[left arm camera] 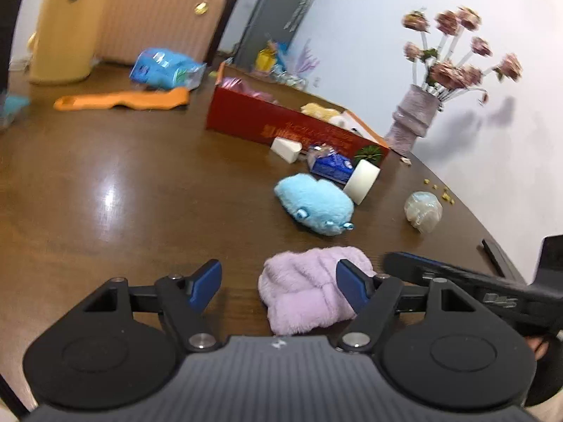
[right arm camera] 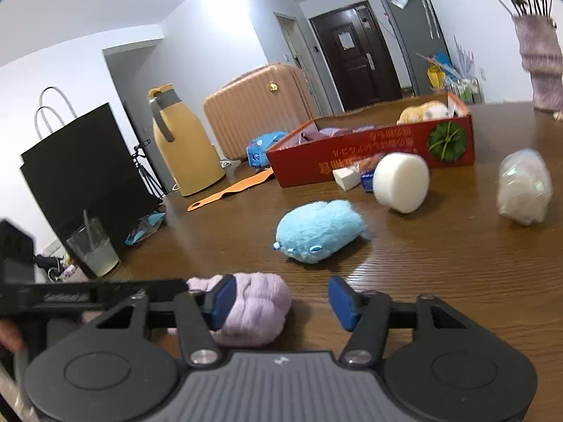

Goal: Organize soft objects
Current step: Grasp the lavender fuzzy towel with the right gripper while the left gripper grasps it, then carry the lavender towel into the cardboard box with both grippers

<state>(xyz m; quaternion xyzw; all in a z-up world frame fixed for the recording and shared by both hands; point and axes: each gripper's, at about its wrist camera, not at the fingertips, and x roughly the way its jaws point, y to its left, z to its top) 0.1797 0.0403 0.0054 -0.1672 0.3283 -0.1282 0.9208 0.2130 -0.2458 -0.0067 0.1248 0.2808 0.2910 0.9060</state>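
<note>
Left gripper (left arm camera: pixel 278 290): jaws apart, clasping nothing; its right finger overlaps the lilac cloth.
Right gripper (right arm camera: pixel 281 302): jaws apart, bare table between them (its left pad is at the cloth's edge; contact unclear).
Lilac cloth (left arm camera: pixel 302 292): bunched on the wooden table (left arm camera: pixel 123 193), nearest both tools.
Blue plush (left arm camera: pixel 315 204): beyond the cloth, apart from it.
Red box (right arm camera: pixel 369 161): farther back, holding a yellow plush (right arm camera: pixel 420 112).

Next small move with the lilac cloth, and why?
Probably shift the left tongs rightward to centre on the fluffy lilac folded cloth, then close. Its jaws stand open with only the right pad against the cloth; the red cardboard box waits beyond.
</note>
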